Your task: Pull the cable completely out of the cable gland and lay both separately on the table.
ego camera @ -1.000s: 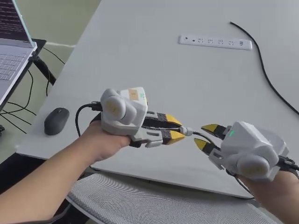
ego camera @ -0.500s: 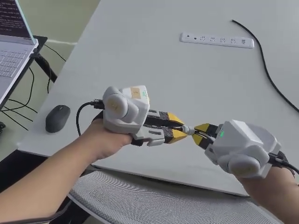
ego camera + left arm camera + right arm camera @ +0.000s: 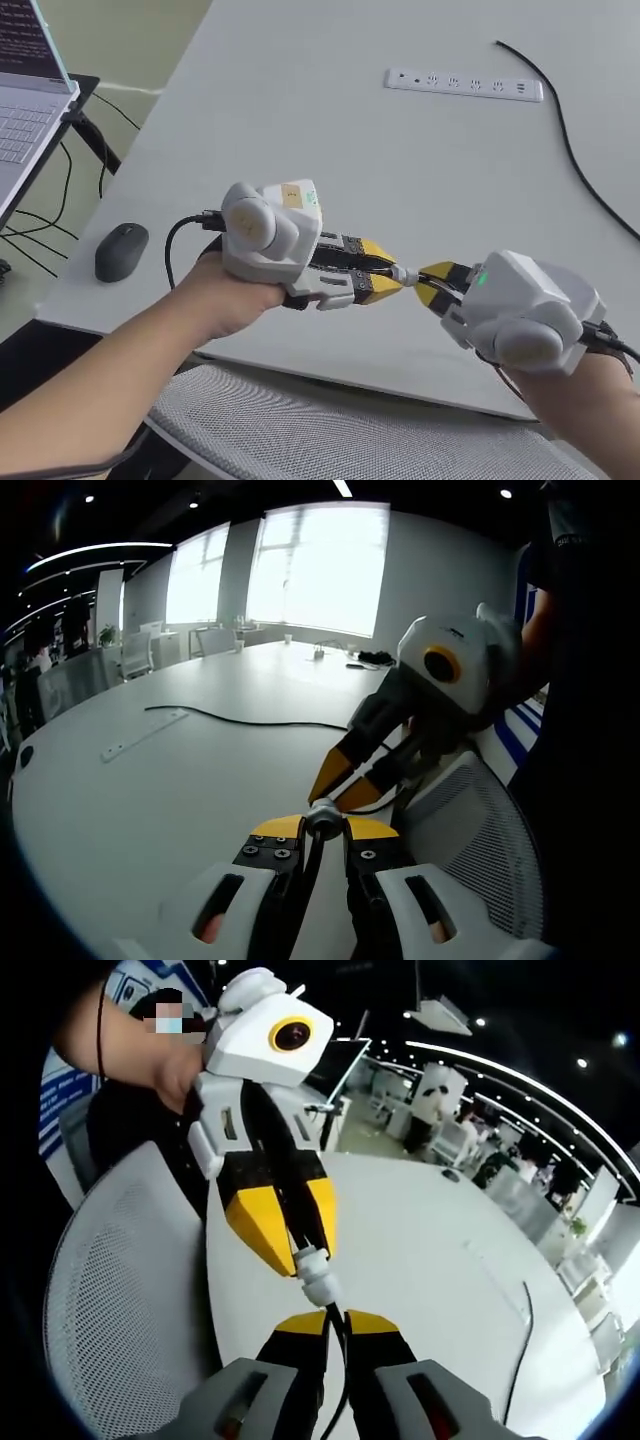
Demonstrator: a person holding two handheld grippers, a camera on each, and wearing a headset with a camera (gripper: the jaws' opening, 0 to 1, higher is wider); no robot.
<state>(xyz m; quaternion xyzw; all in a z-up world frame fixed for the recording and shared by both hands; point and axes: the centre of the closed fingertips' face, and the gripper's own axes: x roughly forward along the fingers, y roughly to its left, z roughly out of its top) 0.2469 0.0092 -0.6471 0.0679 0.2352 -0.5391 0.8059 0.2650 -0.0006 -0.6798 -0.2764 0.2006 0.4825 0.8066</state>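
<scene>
On the table (image 3: pixel 300 120), the mouse (image 3: pixel 121 252) lies left, the power strip (image 3: pixel 465 85) far back, a cord (image 3: pixel 566 142) right of it.

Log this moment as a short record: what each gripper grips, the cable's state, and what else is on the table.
Left gripper: shut on cable gland
Right gripper: shut on cable, just beside the gland
Cable state: enters the gland, not pulled out yet
Position: held aloft at the table near edge
Else on table: power strip, mouse

pale grey cable gland (image 3: pixel 316 1268), thin black cable (image 3: pixel 337 1322) through it, aloft
</scene>
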